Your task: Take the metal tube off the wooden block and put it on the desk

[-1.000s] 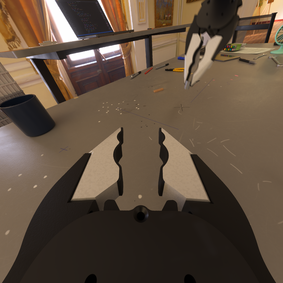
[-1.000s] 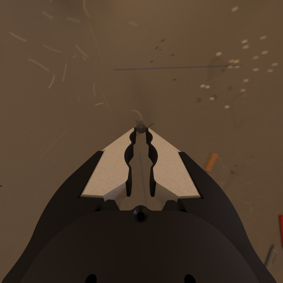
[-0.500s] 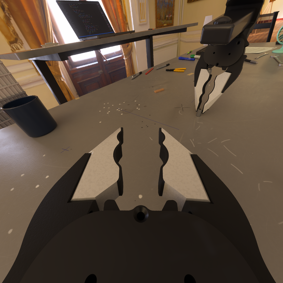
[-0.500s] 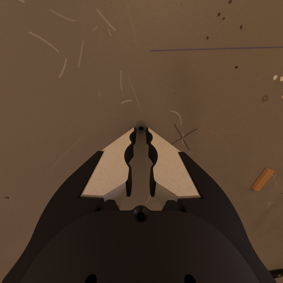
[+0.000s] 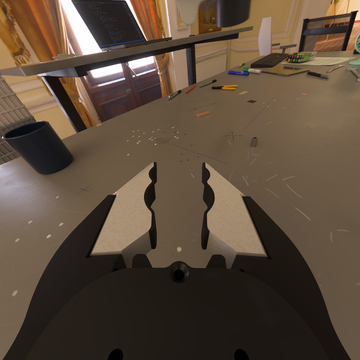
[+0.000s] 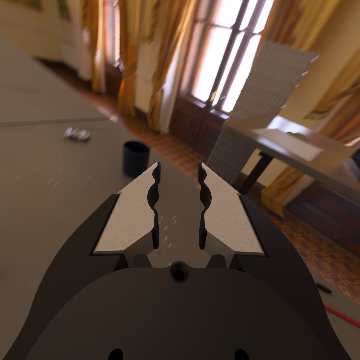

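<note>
The metal tube [image 5: 254, 141] stands upright on the grey desk [image 5: 292, 175], long axis vertical and its open bore facing up, just right of a pencilled cross mark [image 5: 232, 135] and free of any grip. The wooden block [image 5: 203, 114] lies flat farther back on the desk, well apart from the tube. The left tongs [image 5: 178, 165] hang low over the desk with their jaws apart and nothing between them, pointing toward the middle of the surface. Only the left wrist view shows the tube and the block; it also takes in a dark cup [image 5: 39, 148] at the left edge, pens and yellow-handled pliers [image 5: 225, 87] along the far side, and a keyboard [image 5: 268, 60] beyond them. At its top edge a blurred white and black shape is cut off by the frame. The right wrist view looks elsewhere: the right tongs [image 6: 179, 167] are likewise spread and empty, aimed across the desk edge toward tall curtained windows [image 6: 220, 64], with the same dark cup [image 6: 136, 158] just beyond the left fingertip and a crumpled silvery object [image 6: 77, 134] farther off. The surroundings there are smeared with motion blur.
</note>
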